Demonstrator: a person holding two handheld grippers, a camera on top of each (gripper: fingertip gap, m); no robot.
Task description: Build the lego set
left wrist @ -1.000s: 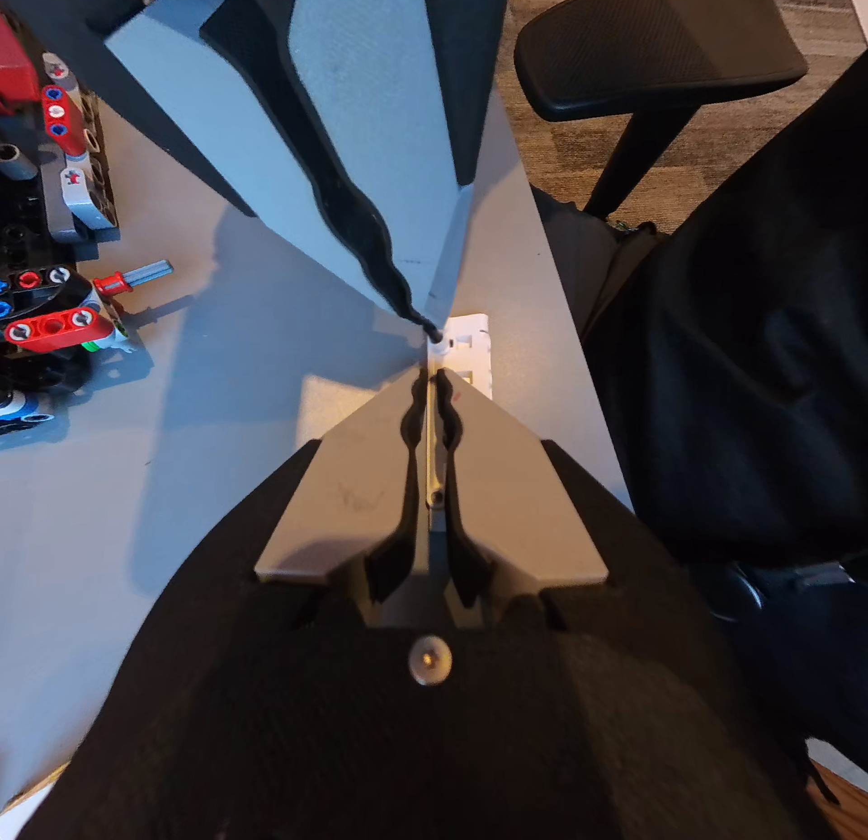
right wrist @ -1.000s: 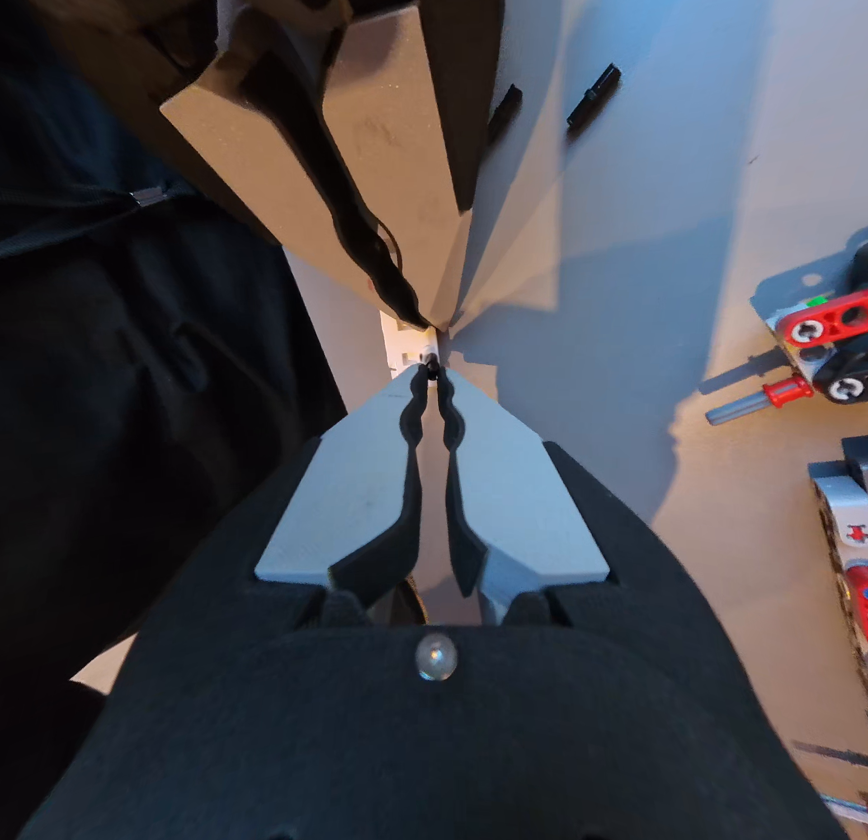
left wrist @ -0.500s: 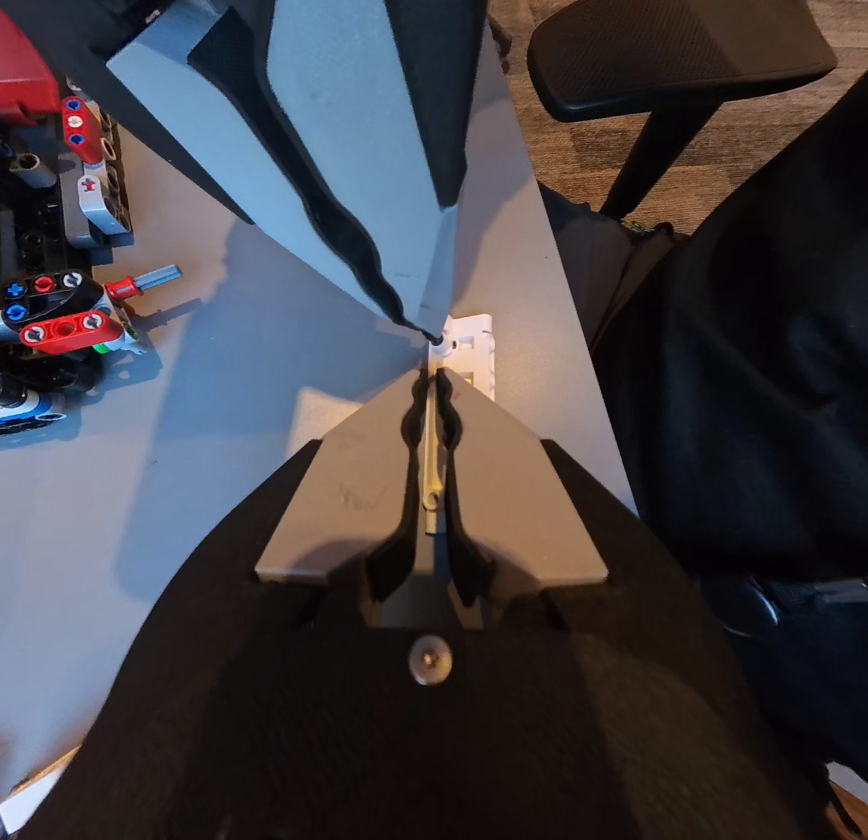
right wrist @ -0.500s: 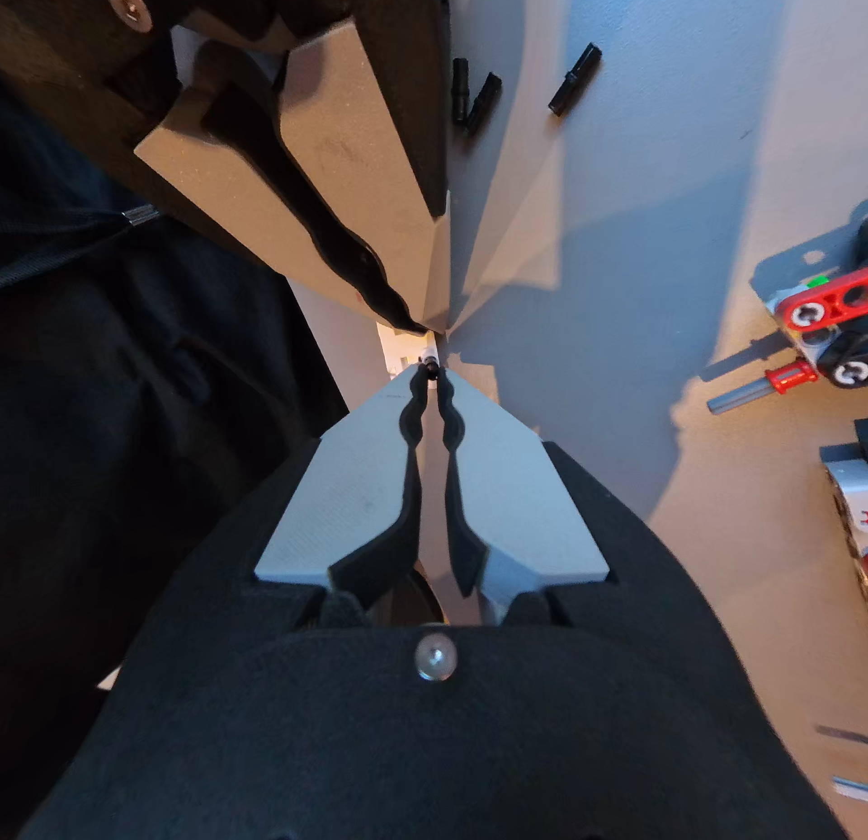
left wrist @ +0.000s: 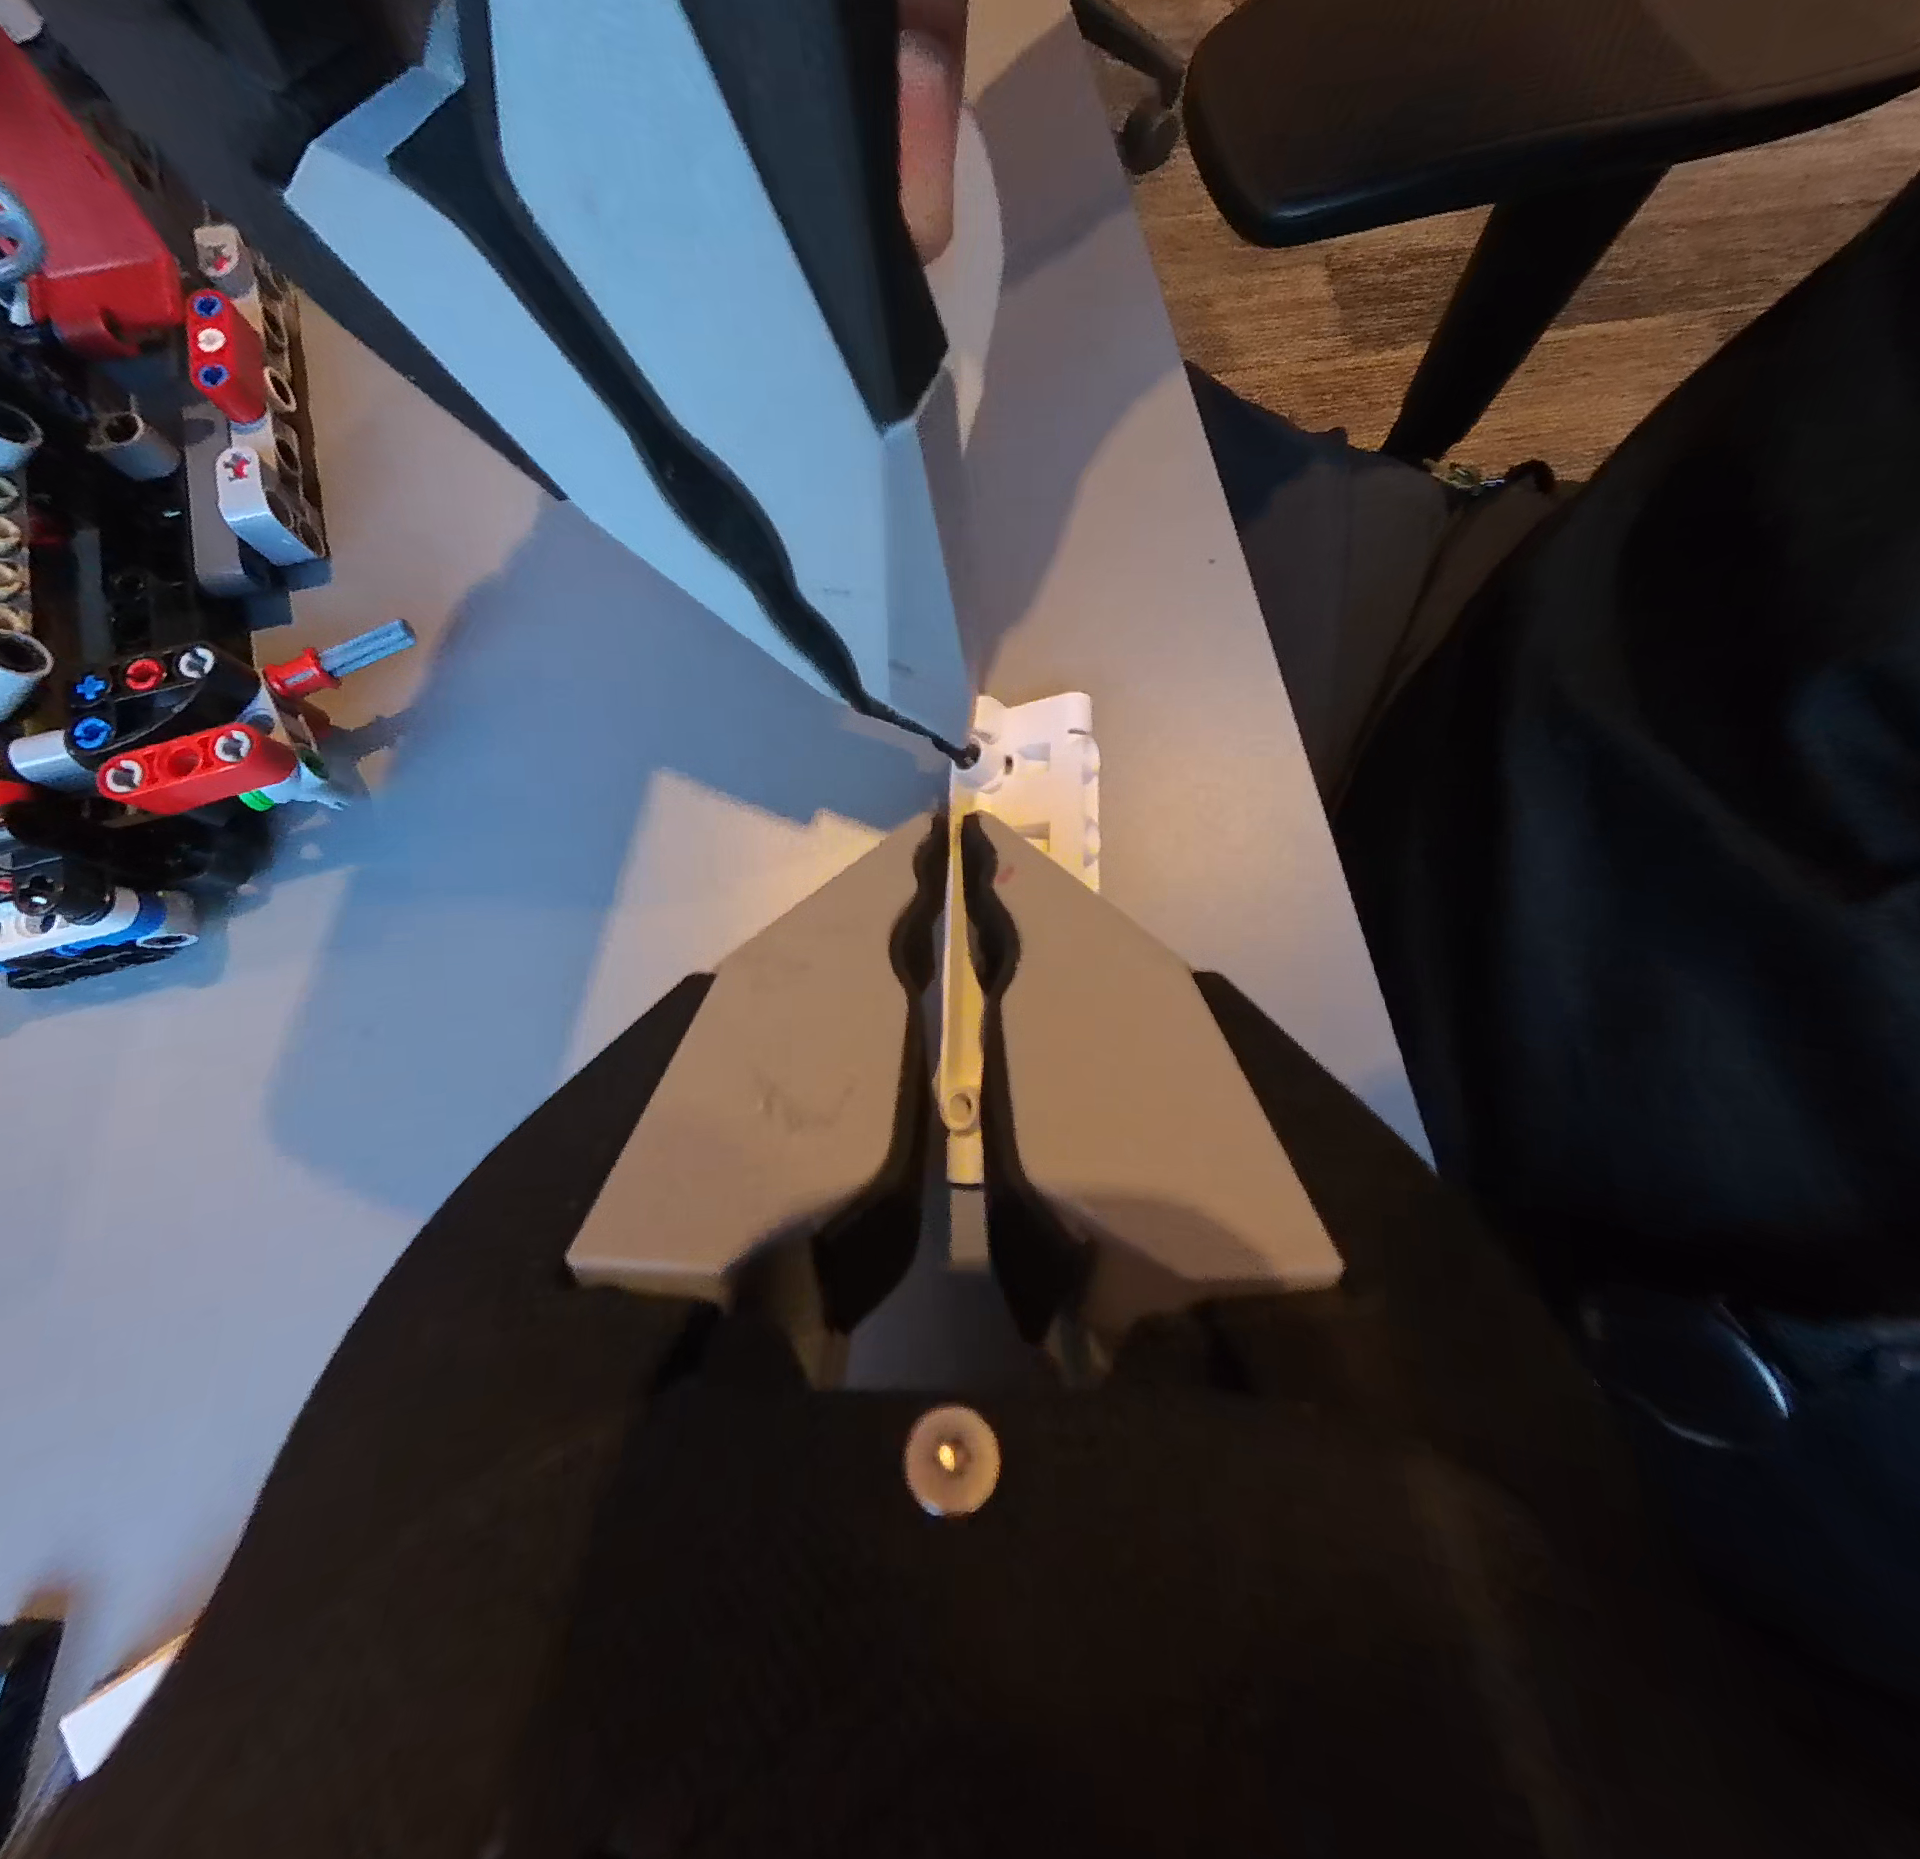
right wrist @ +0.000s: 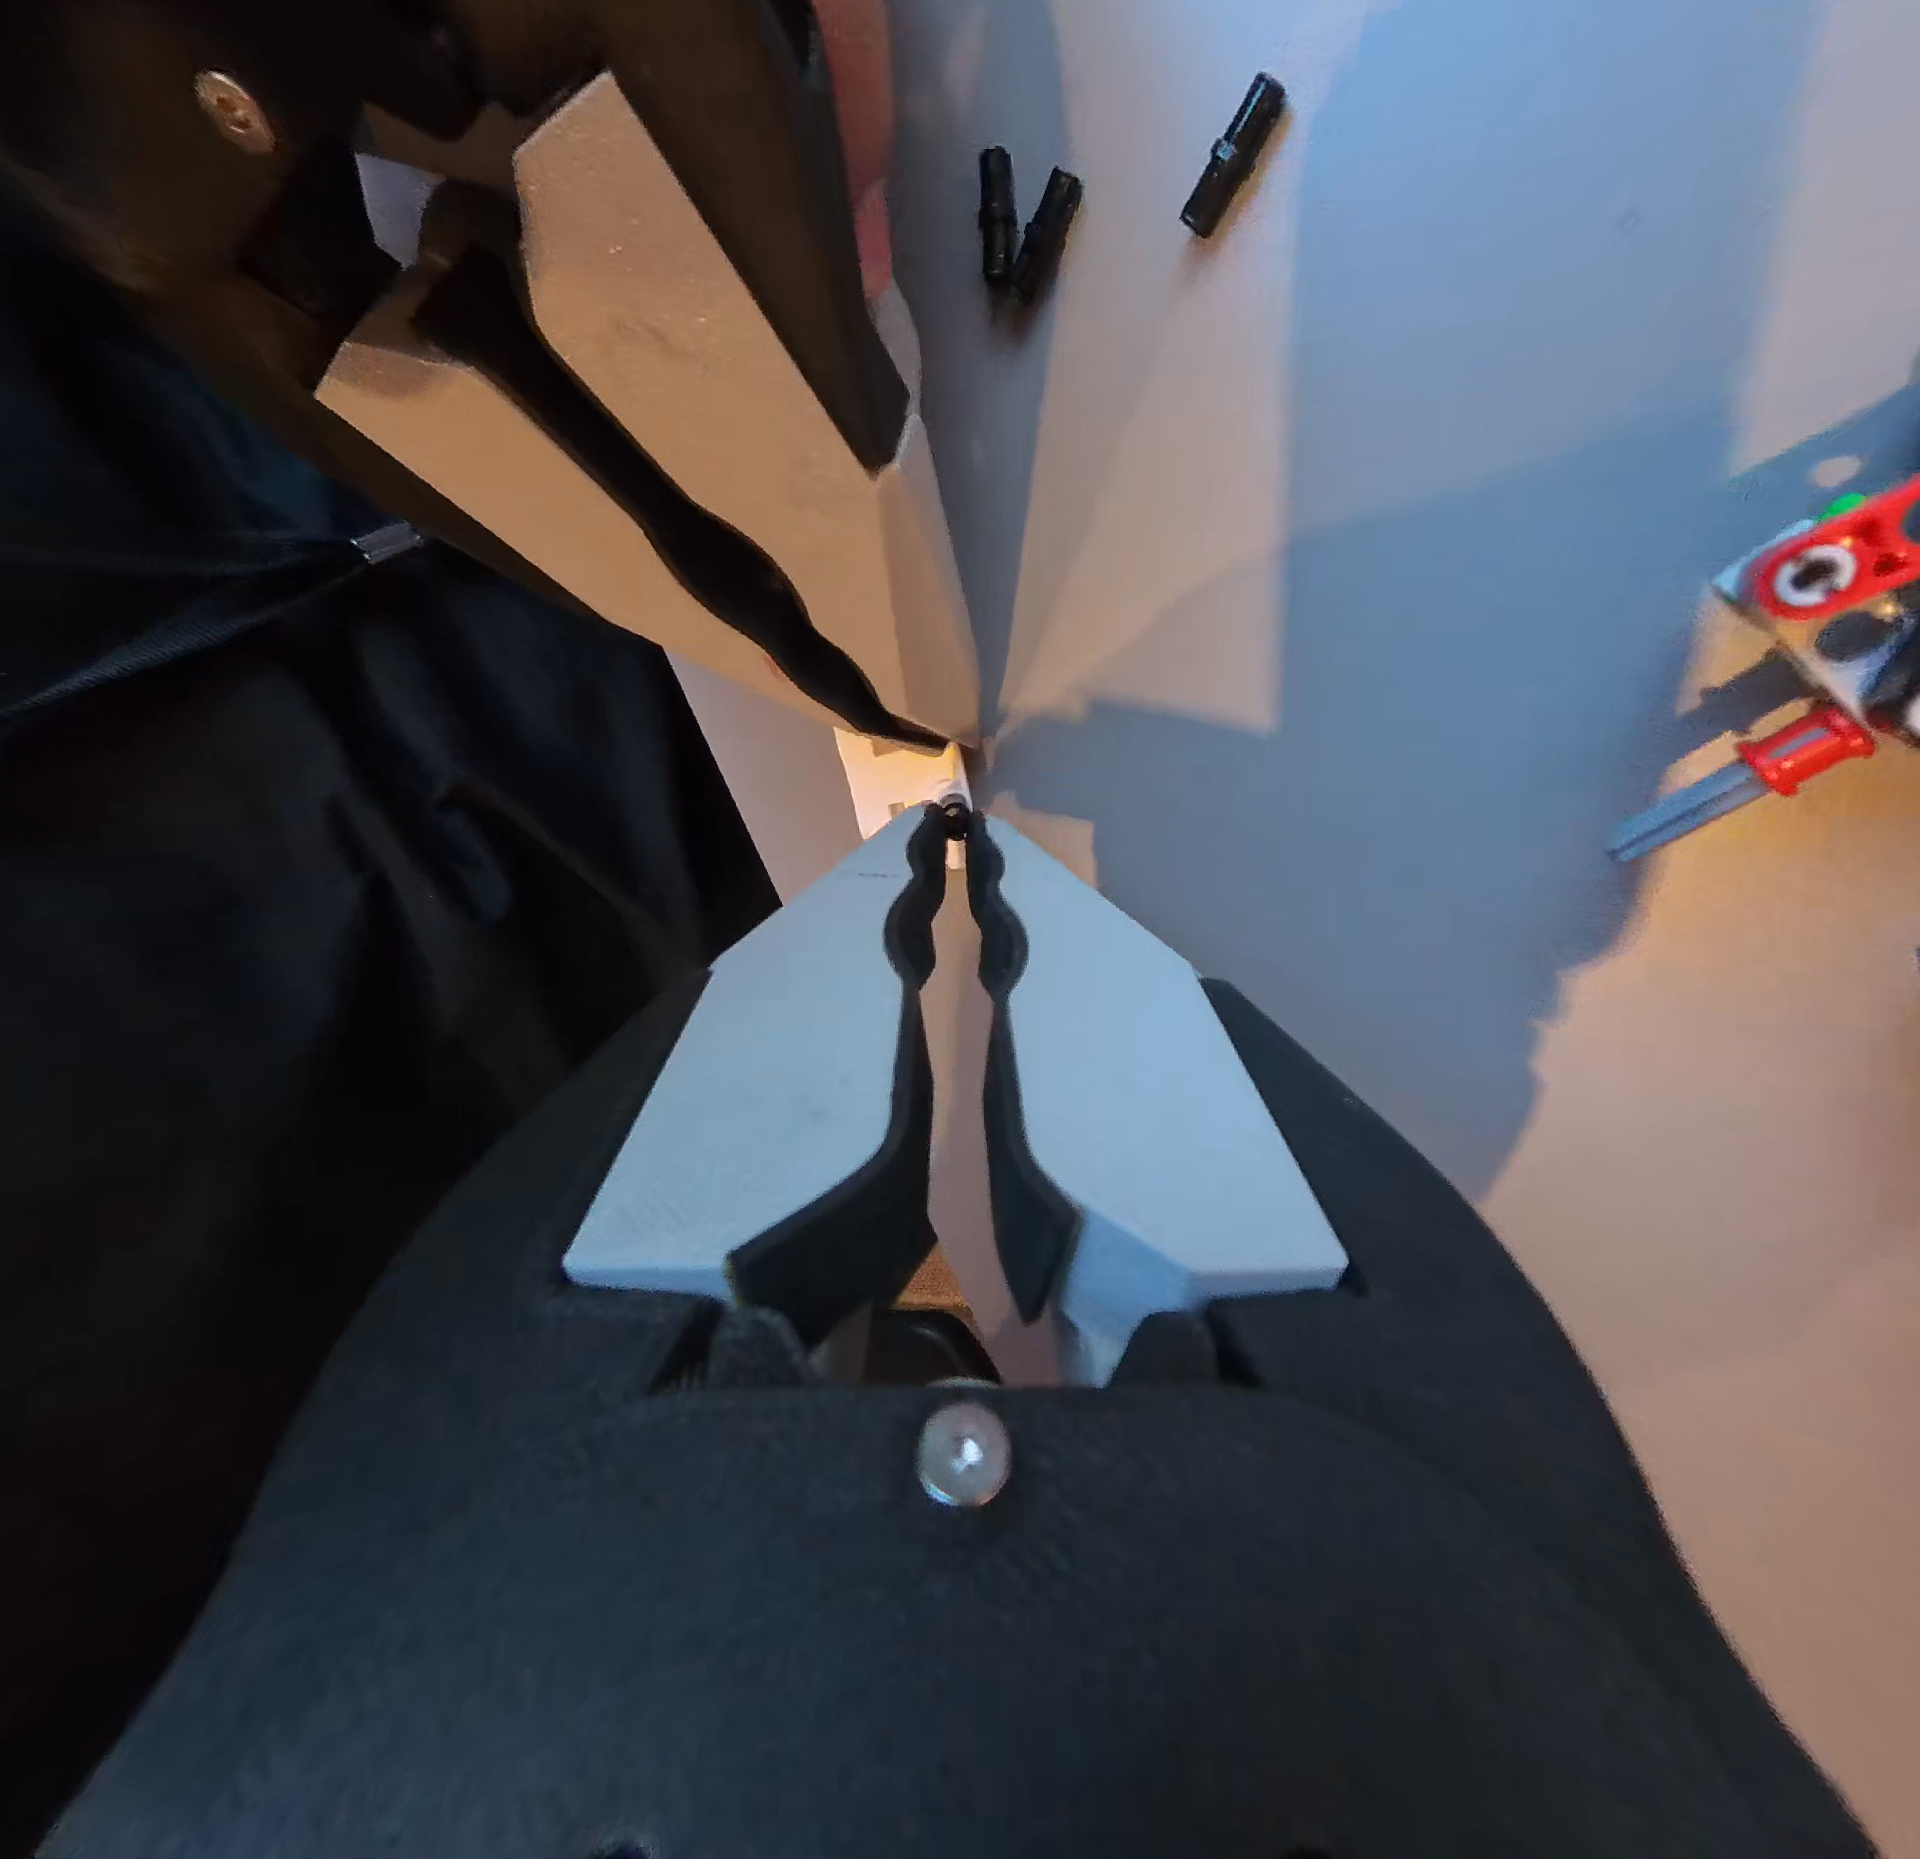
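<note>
My left gripper point(left wrist: 956, 822) is shut on a thin white lego piece point(left wrist: 1049, 770) that runs back between its fingers and sticks out past the tips, close to the table's right edge. My right gripper point(right wrist: 951, 822) is shut on a small black pin point(right wrist: 953, 820). It holds the pin tip against a hole at the white piece's end point(right wrist: 883, 781). The two grippers meet tip to tip. The right gripper also shows in the left wrist view point(left wrist: 961, 749), coming in from the upper left. The left gripper shows in the right wrist view point(right wrist: 951, 744).
A partly built black, red and grey lego model point(left wrist: 156, 666) lies on the grey table point(left wrist: 468, 978), with a red-and-grey axle point(left wrist: 343, 656) beside it. Three loose black pins point(right wrist: 1023, 220) lie farther off. A chair armrest point(left wrist: 1507, 74) and dark clothing point(left wrist: 1662, 874) are past the table edge. My right tips are roughly 10 cm from the red-and-grey axle point(left wrist: 343, 656). Seen from the right wrist view point(right wrist: 1714, 792) as well.
Both grippers stay tip to tip on the white piece and the pin. Each view has shifted slightly, the opposite gripper looks closer, and more loose pins show in the right wrist view.
</note>
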